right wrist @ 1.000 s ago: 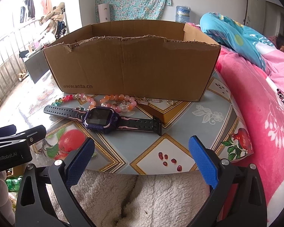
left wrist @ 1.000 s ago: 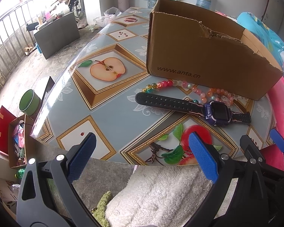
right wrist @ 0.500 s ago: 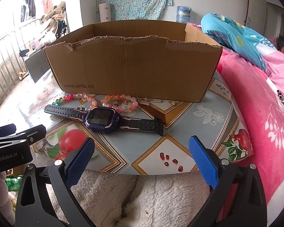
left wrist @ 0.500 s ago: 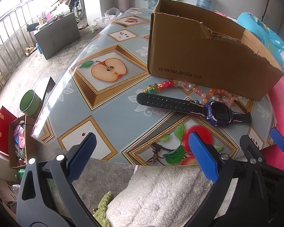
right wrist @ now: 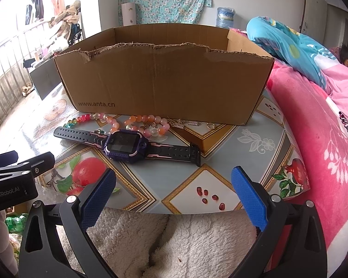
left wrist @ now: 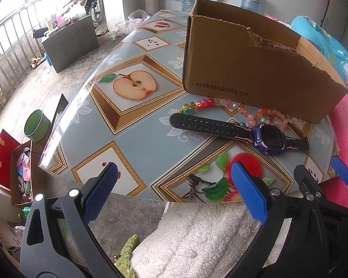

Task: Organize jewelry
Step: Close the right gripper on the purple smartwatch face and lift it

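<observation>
A purple smartwatch (left wrist: 268, 139) (right wrist: 125, 144) with a black strap lies flat on the fruit-patterned table (left wrist: 136, 125) (right wrist: 255, 136). Behind it lie a multicoloured bead bracelet (left wrist: 206, 103) (right wrist: 90, 117), an orange-pink bead bracelet (right wrist: 150, 122) (left wrist: 270, 115) and small metal pieces (right wrist: 193, 123), all against the front wall of a torn cardboard box (left wrist: 250, 78) (right wrist: 164, 81). My left gripper (left wrist: 171, 192) is open at the table's near edge, left of the watch. My right gripper (right wrist: 174, 194) is open too, just short of the watch.
A pink blanket (right wrist: 317, 143) and a blue quilt (right wrist: 287, 46) lie on the right. White fleece (right wrist: 174, 238) fills the space below both grippers. Left of the table, the floor holds a green cup (left wrist: 36, 126), a red bag (left wrist: 2, 159) and a grey box (left wrist: 69, 39).
Both grippers have crept slightly forward toward the table, so the watch and box look a little nearer. Their jaws have stayed open, and nothing on the table has moved.
</observation>
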